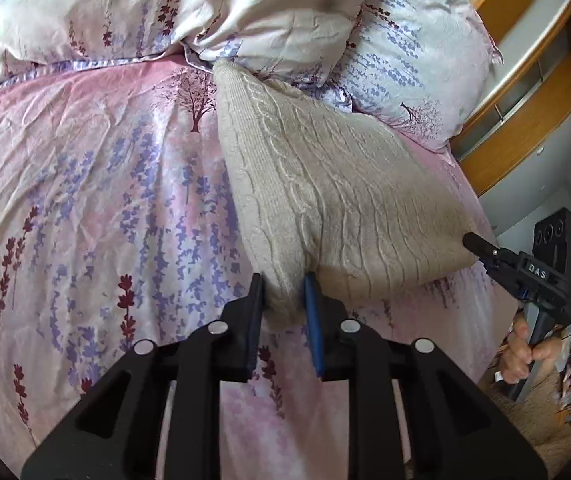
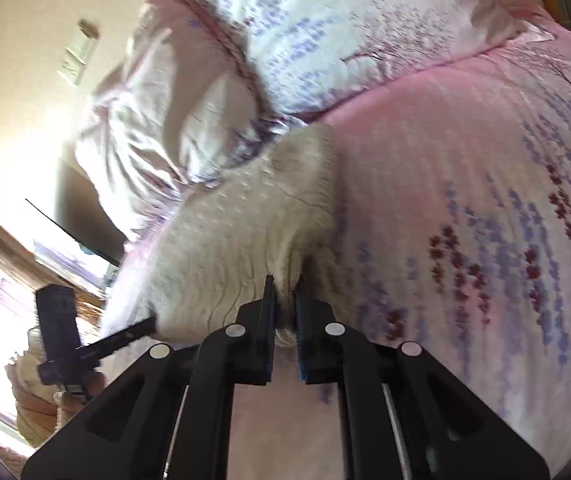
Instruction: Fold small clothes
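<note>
Left hand-held gripper [image 1: 284,280] is clamped on a near corner of the cream cable-knit sweater [image 1: 325,184]. Right hand-held gripper [image 2: 284,280] grips another near corner; the sweater stretches ahead of both over the floral bed [image 1: 85,200], reaching the pillows [image 1: 405,52].

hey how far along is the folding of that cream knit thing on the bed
Underway. The cream knit garment is spread on the pink floral bedspread, its far end reaching the pillows. In hand: the left gripper and the right gripper each pinch a near-edge bunch, lifting it. Whether any earlier fold exists is unclear. Left: carry that edge over, lay it flat, release.
</note>
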The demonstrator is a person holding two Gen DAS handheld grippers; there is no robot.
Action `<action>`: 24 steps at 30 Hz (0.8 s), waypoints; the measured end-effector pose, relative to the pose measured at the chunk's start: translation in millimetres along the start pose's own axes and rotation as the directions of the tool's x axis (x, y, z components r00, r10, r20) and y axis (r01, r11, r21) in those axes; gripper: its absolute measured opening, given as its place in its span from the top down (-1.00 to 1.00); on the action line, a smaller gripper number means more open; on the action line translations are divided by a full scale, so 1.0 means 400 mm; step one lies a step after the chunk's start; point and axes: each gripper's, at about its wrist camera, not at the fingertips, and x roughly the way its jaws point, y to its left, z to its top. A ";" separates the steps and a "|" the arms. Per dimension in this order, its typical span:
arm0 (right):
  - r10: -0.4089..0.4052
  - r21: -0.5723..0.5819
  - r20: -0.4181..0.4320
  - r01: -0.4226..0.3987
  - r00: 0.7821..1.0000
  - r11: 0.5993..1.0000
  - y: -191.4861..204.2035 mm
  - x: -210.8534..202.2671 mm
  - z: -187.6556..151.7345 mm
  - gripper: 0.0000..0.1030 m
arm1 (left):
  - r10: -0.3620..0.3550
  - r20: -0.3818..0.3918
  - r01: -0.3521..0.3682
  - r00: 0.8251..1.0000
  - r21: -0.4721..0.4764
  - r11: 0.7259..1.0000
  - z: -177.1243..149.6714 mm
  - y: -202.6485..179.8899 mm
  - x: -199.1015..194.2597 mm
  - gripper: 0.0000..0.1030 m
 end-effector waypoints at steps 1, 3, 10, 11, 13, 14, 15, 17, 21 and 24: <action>-0.021 0.012 -0.024 0.022 0.999 1.000 -0.010 0.014 -0.006 0.83 | 0.012 0.000 -0.012 1.000 0.010 1.000 -0.002 -0.001 0.001 0.63; -0.042 0.022 -0.044 0.043 0.998 0.999 -0.021 0.040 -0.021 0.83 | 0.032 0.006 -0.033 0.999 0.028 0.999 -0.004 -0.007 0.003 0.62; -0.129 -0.142 0.144 0.150 0.981 0.978 0.093 -0.042 -0.033 0.48 | 0.165 0.187 -0.187 0.968 0.105 0.977 -0.018 -0.090 -0.097 -0.07; -0.117 -0.162 0.175 0.146 0.978 0.976 0.110 -0.054 -0.039 0.48 | 0.164 0.213 -0.192 0.963 0.119 0.974 -0.019 -0.108 -0.107 -0.09; -0.158 -0.198 0.231 0.205 0.960 0.958 0.139 -0.062 -0.050 0.48 | 0.150 0.260 -0.193 0.954 0.149 0.970 -0.014 -0.153 -0.116 -0.17; -0.147 -0.222 0.253 0.206 0.956 0.953 0.152 -0.062 -0.054 0.48 | 0.134 0.268 -0.182 0.954 0.163 0.970 -0.010 -0.171 -0.112 -0.27; -0.122 -0.242 0.243 0.182 0.962 0.953 0.160 -0.054 -0.058 0.48 | 0.123 0.261 -0.171 0.957 0.171 0.970 -0.005 -0.185 -0.101 -0.29; -0.129 -0.271 0.193 0.180 0.973 0.946 0.171 -0.017 -0.058 0.48 | 0.118 0.214 -0.156 0.970 0.168 0.973 0.011 -0.203 -0.054 -0.29; -0.250 -0.248 0.071 0.260 0.966 0.933 0.153 0.083 -0.055 0.47 | 0.205 0.111 -0.221 0.972 0.161 0.962 0.015 -0.205 0.050 -0.30; -0.204 -0.173 0.073 0.214 0.976 0.961 0.135 0.061 -0.051 0.08 | 0.215 0.132 -0.237 0.968 0.181 0.954 0.000 -0.217 0.038 -0.57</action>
